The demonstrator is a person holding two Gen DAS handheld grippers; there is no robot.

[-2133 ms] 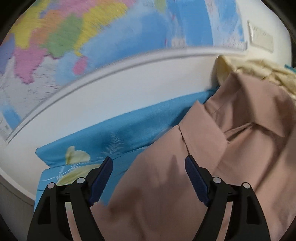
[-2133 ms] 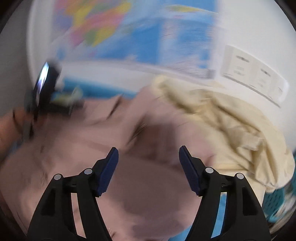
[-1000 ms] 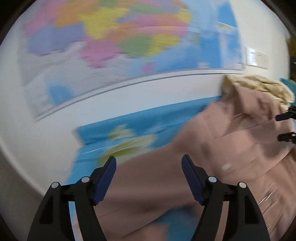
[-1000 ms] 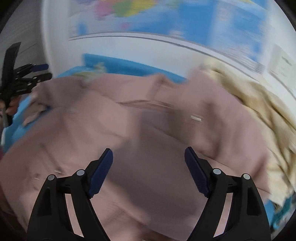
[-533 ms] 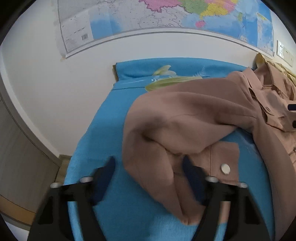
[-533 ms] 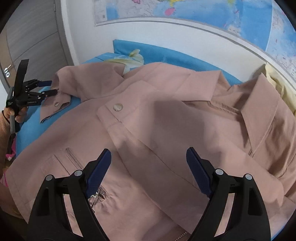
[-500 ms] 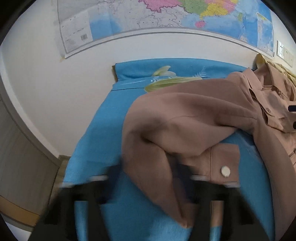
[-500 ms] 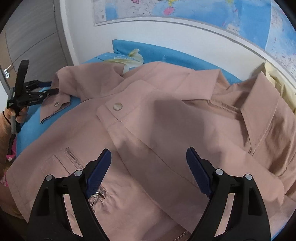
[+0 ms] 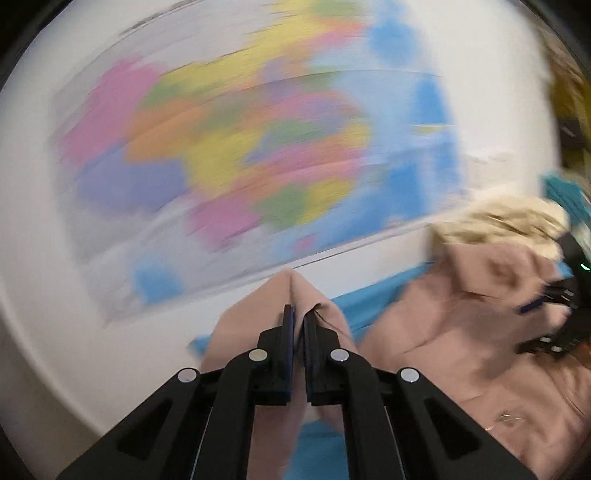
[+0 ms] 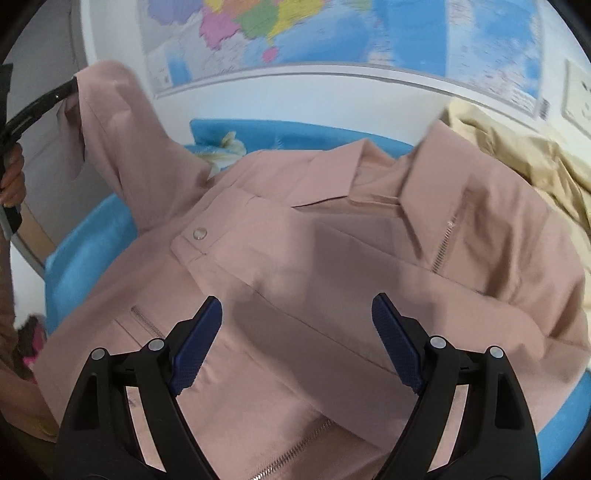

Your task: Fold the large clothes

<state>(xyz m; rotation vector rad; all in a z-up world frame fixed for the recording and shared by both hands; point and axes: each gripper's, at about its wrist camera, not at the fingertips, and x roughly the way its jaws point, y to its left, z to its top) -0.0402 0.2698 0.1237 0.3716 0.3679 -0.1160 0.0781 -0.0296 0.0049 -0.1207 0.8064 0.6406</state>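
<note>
A dusty-pink jacket (image 10: 332,258) lies front up on a blue bed sheet (image 10: 85,243), collar toward the wall. My left gripper (image 9: 298,317) is shut on the jacket's sleeve cuff (image 9: 280,299) and holds it lifted; in the right wrist view the raised sleeve (image 10: 110,122) hangs from it at the far left. My right gripper (image 10: 295,321) is open and empty, hovering over the jacket's chest near a snap button (image 10: 200,233). The left wrist view is blurred by motion.
A cream garment (image 10: 517,155) is heaped at the right by the wall. A colourful wall map (image 10: 332,33) hangs above the bed. A patterned pillow (image 10: 229,144) lies at the head. The bed's left edge (image 10: 55,266) drops to the floor.
My left gripper has shut on the sleeve cuff and lifted it up off the bed. My right gripper stays open over the jacket's front, slightly closer.
</note>
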